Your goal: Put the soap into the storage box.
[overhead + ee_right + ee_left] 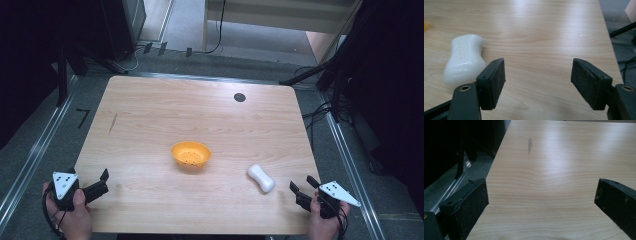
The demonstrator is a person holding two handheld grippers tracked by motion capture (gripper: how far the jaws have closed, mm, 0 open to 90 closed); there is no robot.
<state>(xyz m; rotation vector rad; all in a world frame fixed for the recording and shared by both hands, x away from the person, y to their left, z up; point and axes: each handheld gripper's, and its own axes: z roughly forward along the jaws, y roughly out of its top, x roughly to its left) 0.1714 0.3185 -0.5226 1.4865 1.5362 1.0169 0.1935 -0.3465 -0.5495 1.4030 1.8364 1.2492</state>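
An orange bowl (190, 155) sits near the middle of the wooden table (150, 115). A white bar of soap (261, 178) lies to its right; in the right gripper view the soap (464, 60) is just left of the jaws. My right gripper (303, 187) is held near the table's front right corner, open, with bare wood between its pads (538, 80). My left gripper (102, 184) rests at the front left edge, open and holding nothing; its jaws (541, 200) stand wide over the wood.
A small dark round hole (239, 97) marks the table's far side. A dark streak (529, 144) is on the wood at the left. Metal rails (30, 155), stands and cables run around the table on the floor.
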